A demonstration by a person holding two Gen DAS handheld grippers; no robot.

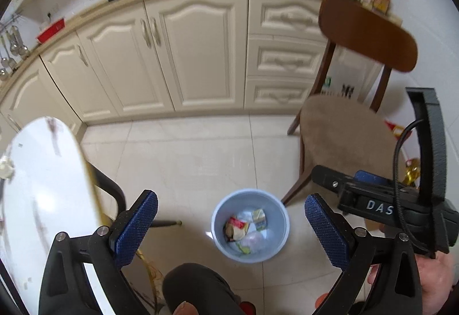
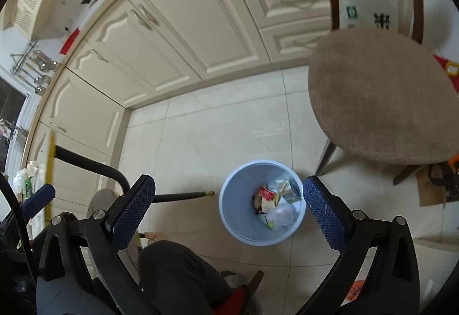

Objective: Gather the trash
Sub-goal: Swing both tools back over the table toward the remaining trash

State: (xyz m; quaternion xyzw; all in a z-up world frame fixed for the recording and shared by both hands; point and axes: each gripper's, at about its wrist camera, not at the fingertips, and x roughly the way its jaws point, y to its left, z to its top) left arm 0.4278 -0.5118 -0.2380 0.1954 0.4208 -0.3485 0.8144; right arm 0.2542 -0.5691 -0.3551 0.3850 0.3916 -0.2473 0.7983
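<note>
Kitchen floor (image 2: 200, 120) | bin (image 2: 229, 209) holds trash (image 2: 272, 200) | left claw (image 1: 229, 226), right claw (image 2: 229, 209) apart, empty

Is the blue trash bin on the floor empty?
No. In the right wrist view the blue trash bin already holds crumpled wrappers, a small carton and a clear plastic piece.

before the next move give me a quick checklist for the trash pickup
1. Left gripper empty and open: ok.
2. Right gripper empty and open: ok.
3. Blue bin upright on the floor: ok.
4. Wrappers inside the bin, none on its rim: ok.
5. Room left in the bin: ok, trash covers only the bottom.
6. More trash left on the white table: cannot tell, mostly out of view.
</note>
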